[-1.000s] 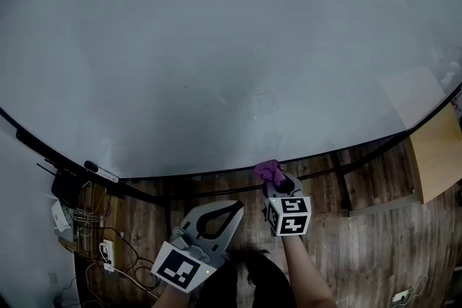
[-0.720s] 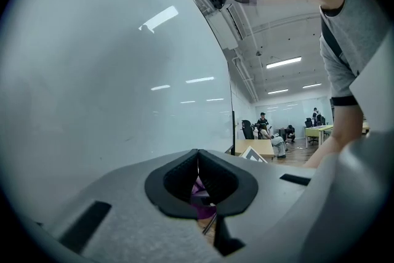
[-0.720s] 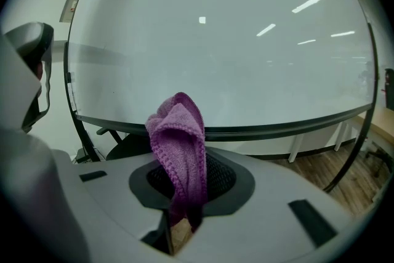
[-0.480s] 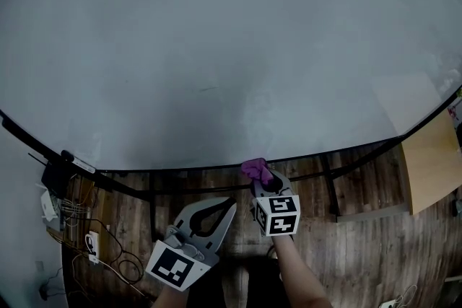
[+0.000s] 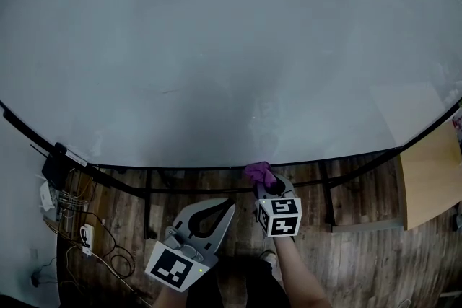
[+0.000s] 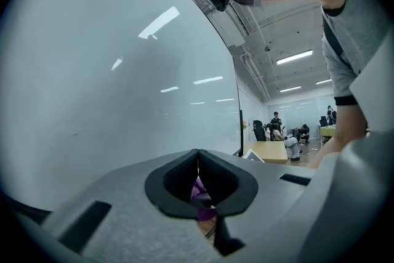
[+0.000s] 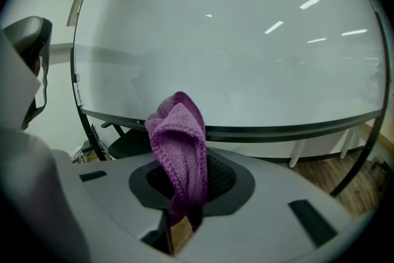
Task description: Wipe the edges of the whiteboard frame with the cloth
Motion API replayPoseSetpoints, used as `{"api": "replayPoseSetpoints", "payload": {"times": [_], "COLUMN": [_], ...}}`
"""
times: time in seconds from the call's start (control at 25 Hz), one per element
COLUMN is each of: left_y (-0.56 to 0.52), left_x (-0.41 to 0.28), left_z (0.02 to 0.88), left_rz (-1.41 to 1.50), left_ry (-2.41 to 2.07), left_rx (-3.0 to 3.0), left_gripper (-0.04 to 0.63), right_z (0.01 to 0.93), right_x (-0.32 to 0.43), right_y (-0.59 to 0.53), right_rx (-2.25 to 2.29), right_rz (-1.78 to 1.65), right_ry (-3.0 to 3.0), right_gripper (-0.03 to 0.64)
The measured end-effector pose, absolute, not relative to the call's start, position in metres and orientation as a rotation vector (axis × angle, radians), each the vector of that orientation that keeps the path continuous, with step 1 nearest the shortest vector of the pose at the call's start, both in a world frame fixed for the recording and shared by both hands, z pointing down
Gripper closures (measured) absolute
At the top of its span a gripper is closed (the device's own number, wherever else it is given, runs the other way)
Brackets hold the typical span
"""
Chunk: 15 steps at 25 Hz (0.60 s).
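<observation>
The whiteboard [image 5: 216, 47] fills the upper head view, and its black frame [image 5: 166, 169] curves along the bottom edge. My right gripper [image 5: 266, 182] is shut on a purple cloth [image 5: 258, 172]. The cloth's bunched tip lies right at that bottom frame edge, but I cannot tell whether they touch. In the right gripper view the cloth [image 7: 180, 138] stands up out of the right gripper [image 7: 188, 185] in front of the frame's lower bar [image 7: 277, 131]. My left gripper [image 5: 231, 205] hangs lower left of the right one, shut and holding nothing. In the left gripper view its jaws [image 6: 197, 158] meet.
Below the board is a wooden floor with the stand's black legs [image 5: 328, 195]. A black box [image 5: 54, 169] and cables with a power strip [image 5: 83, 234] sit at the lower left. A wooden table [image 5: 432, 169] stands at the right. People [image 6: 289, 141] sit far off.
The view has drifted, with the board's left-hand items sliding left. The right gripper keeps the cloth at the bottom frame edge and has shifted slightly right along it. The left gripper stays put.
</observation>
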<state>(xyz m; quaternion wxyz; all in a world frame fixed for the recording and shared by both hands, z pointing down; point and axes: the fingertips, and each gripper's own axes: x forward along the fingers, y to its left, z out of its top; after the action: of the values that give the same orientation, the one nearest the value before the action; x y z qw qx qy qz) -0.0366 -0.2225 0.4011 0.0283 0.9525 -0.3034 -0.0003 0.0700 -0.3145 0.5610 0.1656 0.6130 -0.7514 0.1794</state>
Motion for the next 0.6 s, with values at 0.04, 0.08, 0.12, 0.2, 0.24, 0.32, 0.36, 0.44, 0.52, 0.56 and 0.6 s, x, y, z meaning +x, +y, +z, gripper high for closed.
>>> {"api": "replayPoseSetpoints", "payload": {"times": [0.04,0.08,0.12,0.2,0.24,0.32,0.36,0.44,0.52,0.56,0.6], "left_y": [-0.222,-0.222,-0.222,-0.221,-0.221,-0.221,-0.221,-0.220,-0.220,-0.219,-0.218], "left_x": [-0.033,-0.028,-0.024,-0.015,-0.010,-0.001,0.003,0.013,0.022,0.027,0.032], "left_z": [0.401,0.400,0.400,0.399,0.399,0.400,0.400,0.400,0.399,0.399,0.399], "left_rz": [-0.001,-0.003,-0.005,-0.006,-0.006,-0.006,-0.007,-0.012,-0.015,-0.018,-0.018], "left_ry": [-0.943,-0.949,-0.955,-0.962,-0.965,-0.971,-0.974,-0.980,-0.983,-0.984,-0.984], "left_rx": [2.938,2.938,2.939,2.937,2.935,2.936,2.937,2.936,2.936,2.937,2.939], "left_gripper": [0.578,0.578,0.578,0.578,0.578,0.578,0.578,0.578,0.578,0.578,0.578], "right_z": [0.561,0.560,0.560,0.560,0.560,0.560,0.560,0.560,0.560,0.560,0.560], "right_x": [0.073,0.077,0.081,0.091,0.096,0.106,0.110,0.120,0.129,0.133,0.138], "right_y": [-0.314,-0.314,-0.313,-0.312,-0.312,-0.312,-0.312,-0.311,-0.311,-0.310,-0.309], "right_rx": [1.738,1.732,1.728,1.727,1.727,1.724,1.721,1.716,1.712,1.711,1.710], "right_rz": [0.507,0.504,0.502,0.502,0.501,0.497,0.496,0.493,0.490,0.488,0.487], "right_ry": [-2.144,-2.147,-2.149,-2.152,-2.154,-2.154,-2.155,-2.157,-2.159,-2.160,-2.160], "right_gripper": [0.541,0.541,0.541,0.541,0.540,0.541,0.541,0.540,0.540,0.540,0.540]}}
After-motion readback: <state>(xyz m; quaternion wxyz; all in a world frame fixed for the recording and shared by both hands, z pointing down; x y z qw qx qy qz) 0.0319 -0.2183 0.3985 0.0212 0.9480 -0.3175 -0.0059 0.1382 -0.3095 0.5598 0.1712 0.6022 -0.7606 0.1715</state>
